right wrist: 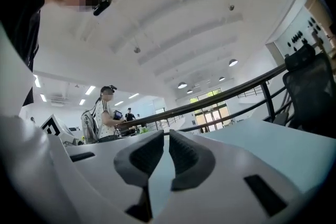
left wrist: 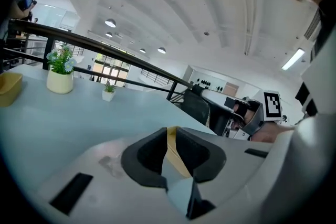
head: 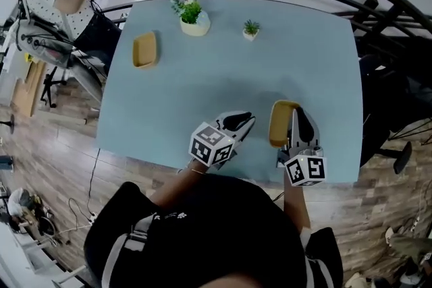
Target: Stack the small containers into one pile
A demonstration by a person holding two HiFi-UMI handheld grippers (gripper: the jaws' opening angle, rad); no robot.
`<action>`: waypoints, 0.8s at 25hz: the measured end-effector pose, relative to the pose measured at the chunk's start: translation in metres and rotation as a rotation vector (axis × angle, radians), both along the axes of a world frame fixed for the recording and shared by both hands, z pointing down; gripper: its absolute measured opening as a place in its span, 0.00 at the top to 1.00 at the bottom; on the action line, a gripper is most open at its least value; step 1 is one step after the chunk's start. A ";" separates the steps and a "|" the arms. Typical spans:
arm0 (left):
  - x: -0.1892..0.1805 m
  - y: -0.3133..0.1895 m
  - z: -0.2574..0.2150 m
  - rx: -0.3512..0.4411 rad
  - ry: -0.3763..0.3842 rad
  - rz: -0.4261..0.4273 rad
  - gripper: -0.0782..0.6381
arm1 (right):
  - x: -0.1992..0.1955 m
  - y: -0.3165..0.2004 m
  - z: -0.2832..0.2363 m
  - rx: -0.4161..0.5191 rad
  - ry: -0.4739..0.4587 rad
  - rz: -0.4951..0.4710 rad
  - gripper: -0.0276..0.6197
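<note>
No container is lifted or nested yet, so this looks like the approach to the first pick. One yellow container [head: 282, 123] lies at the near right of the table [head: 223, 71], just beside the right gripper [head: 302, 112]. The other container [head: 144, 50] sits well apart at the far left.

The right gripper's jaws are drawn together with nothing between them. The left gripper [head: 250, 120] points toward the near container with its jaws a narrow slit apart. A yellow sliver shows in that slit. It is probably the container beyond the tips, not something gripped, since the head view shows bare table between them.

The next move calls for spreading one pair of jaws, taking the near container by its rim, carrying it to the far left and lowering it squarely into the other.
</note>
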State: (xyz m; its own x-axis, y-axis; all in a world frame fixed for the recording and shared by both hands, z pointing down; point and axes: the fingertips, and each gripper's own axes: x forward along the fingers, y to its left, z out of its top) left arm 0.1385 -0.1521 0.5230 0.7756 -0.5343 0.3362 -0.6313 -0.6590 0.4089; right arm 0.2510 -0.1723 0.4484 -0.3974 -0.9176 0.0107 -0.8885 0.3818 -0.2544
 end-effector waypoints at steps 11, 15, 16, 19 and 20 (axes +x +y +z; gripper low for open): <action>-0.122 -0.028 -0.028 0.093 0.001 -0.149 0.84 | -0.124 -0.033 -0.025 0.032 0.000 -0.191 0.95; -0.194 -0.041 -0.034 0.103 0.000 -0.257 0.84 | -0.186 -0.046 -0.028 0.026 0.004 -0.271 0.95; -0.213 -0.043 -0.035 0.109 -0.006 -0.284 0.84 | -0.202 -0.049 -0.028 0.026 0.004 -0.290 0.95; -0.266 -0.050 -0.037 0.119 -0.025 -0.353 0.84 | -0.247 -0.056 -0.033 0.019 0.014 -0.335 0.95; -0.282 -0.052 -0.039 0.123 -0.030 -0.372 0.84 | -0.259 -0.058 -0.034 0.015 0.019 -0.346 0.95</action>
State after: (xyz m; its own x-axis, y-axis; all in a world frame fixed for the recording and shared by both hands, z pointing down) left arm -0.1438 -0.2040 0.4845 0.5119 -0.8149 0.2718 -0.8468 -0.4256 0.3190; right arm -0.0085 -0.2299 0.4145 -0.6852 -0.7283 0.0080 -0.7099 0.6653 -0.2313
